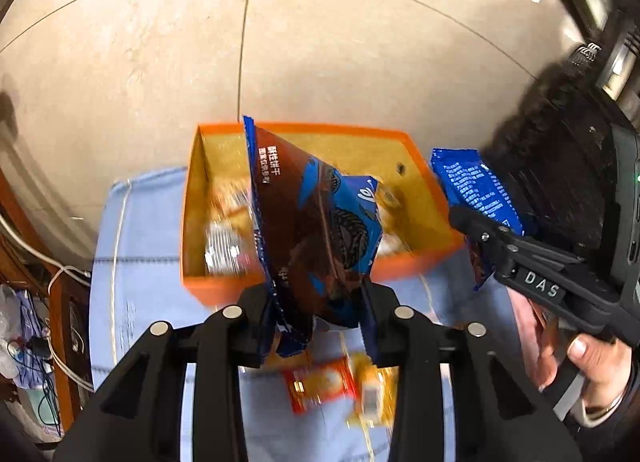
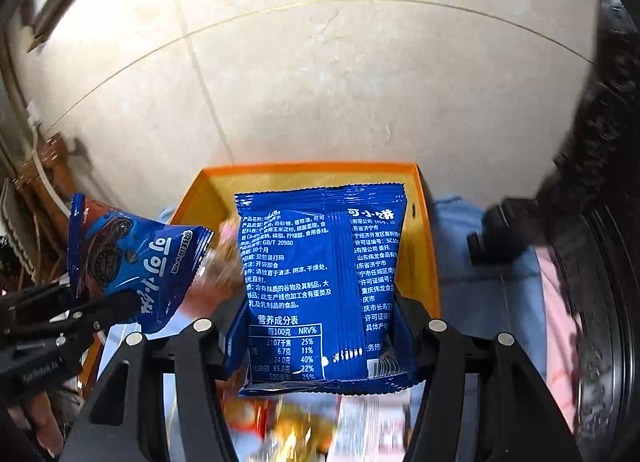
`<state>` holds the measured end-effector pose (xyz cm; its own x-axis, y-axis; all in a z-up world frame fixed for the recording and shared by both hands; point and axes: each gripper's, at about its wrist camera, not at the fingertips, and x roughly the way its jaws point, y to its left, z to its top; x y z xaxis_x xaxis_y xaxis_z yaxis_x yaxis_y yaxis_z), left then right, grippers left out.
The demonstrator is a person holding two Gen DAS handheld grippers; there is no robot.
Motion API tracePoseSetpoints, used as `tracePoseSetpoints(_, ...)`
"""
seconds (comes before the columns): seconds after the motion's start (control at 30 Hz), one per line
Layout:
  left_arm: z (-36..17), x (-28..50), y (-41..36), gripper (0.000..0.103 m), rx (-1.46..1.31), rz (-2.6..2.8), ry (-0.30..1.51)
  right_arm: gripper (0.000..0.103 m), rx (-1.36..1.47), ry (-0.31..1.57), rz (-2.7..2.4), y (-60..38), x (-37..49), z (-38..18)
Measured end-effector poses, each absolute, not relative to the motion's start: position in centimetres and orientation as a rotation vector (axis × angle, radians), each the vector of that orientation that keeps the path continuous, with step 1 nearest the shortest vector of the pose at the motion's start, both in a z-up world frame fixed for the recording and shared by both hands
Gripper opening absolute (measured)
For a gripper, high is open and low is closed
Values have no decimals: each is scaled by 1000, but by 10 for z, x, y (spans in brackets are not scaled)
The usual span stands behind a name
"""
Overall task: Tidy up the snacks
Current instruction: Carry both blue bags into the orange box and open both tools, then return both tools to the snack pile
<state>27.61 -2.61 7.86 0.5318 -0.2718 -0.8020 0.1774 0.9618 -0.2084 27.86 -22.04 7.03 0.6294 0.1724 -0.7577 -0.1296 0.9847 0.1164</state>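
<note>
My left gripper (image 1: 318, 302) is shut on a blue and brown cookie packet (image 1: 316, 222) and holds it above the near wall of an orange box (image 1: 420, 178). It also shows in the right wrist view (image 2: 132, 262). My right gripper (image 2: 320, 326) is shut on a second blue cookie packet (image 2: 320, 286), printed back toward the camera, over the orange box (image 2: 424, 262). In the left wrist view this packet (image 1: 476, 186) and the right gripper (image 1: 472, 222) hang at the box's right edge. Several snack packets (image 1: 224, 222) lie inside the box.
The box stands on a light blue cloth (image 1: 136, 254) over a tiled floor (image 1: 360, 42). A red packet (image 1: 320, 382) and a yellow packet (image 1: 372, 390) lie on the cloth below my left gripper. Wooden furniture with cables (image 1: 40, 302) stands at the left.
</note>
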Motion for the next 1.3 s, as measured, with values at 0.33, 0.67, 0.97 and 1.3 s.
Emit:
tracePoseSetpoints(0.33,62,324,-9,96,-151,-138,944,81,111,848,114,-246,317,42)
tracePoseSetpoints(0.67,12,243,8,96,-154,-137,1071,85,170,922,115,-283,218,2)
tracePoseSetpoints(0.97,-45,178,-7,96,-98,-195,1203,85,234,1091,105,-300,126,-53)
tracePoseSetpoints(1.3,-68,174,-45,96,14,-429,1216,85,325,1149,116,-309,93,-70)
